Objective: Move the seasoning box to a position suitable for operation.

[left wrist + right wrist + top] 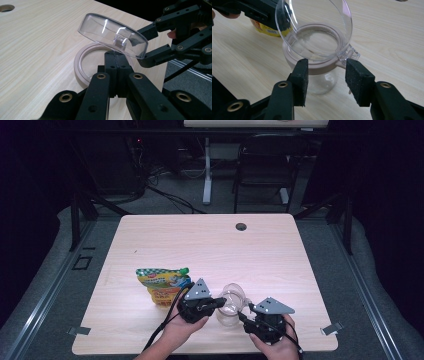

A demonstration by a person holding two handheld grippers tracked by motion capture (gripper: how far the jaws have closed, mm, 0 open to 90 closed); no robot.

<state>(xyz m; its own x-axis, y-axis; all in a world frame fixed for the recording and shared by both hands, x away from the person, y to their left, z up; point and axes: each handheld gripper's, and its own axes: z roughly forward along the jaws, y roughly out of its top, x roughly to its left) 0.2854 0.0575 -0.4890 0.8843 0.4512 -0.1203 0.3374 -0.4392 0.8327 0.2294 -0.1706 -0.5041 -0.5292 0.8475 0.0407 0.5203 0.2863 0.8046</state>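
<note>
While the pale wooden surface (210, 245) is standing in a dark room, a black chair (265, 165) and a white desk leg (206, 170) are showing beyond its far edge, and a round cable hole (241, 226) is sitting near that edge. A jar (317, 72) with a pink collar is standing near the front edge, with a printed pouch (162, 285) lying just to its left. The left gripper (220, 302) is reaching in level from the jar's left, its jaws pressed together on the tab of the clear hinged lid (112, 35), which is tilting up over the collar. The right gripper (326, 75) is pointing at the jar from the front right, its jaws standing apart on either side of the hinge without pressing. The back half of the surface is lying bare.
</note>
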